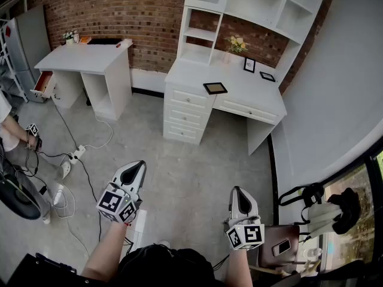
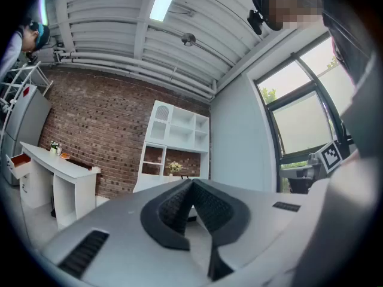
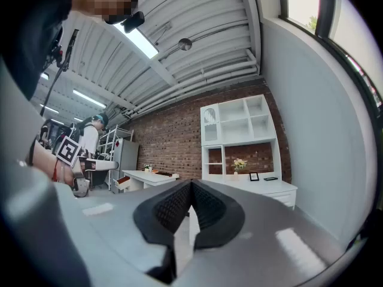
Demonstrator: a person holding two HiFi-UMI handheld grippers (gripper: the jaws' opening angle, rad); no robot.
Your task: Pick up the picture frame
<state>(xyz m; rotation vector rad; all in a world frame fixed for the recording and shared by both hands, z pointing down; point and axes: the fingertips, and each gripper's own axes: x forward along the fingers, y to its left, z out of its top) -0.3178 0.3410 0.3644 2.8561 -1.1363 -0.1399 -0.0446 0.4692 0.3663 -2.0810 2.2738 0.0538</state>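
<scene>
A black picture frame [image 1: 215,88] lies flat near the front edge of the white desk [image 1: 239,90]. A second frame [image 1: 249,64] stands upright near the desk's back; a third [image 1: 267,76] lies flat beside it. The right gripper view shows the upright frame [image 3: 254,176] and the flat frame [image 3: 270,178] far off. My left gripper [image 1: 142,165] and my right gripper [image 1: 235,191] hang over the floor, well short of the desk. Both are shut with tips touching, left gripper [image 2: 191,182] and right gripper [image 3: 191,184], nothing between them.
A white shelf unit [image 1: 251,8] with a flower vase [image 1: 236,44] rises behind the desk. A second white desk [image 1: 87,57] stands at the left, cables and a power strip [image 1: 76,155] lie on the floor, and a person [image 1: 12,133] stands at the far left. A bag [image 1: 281,244] sits near my right.
</scene>
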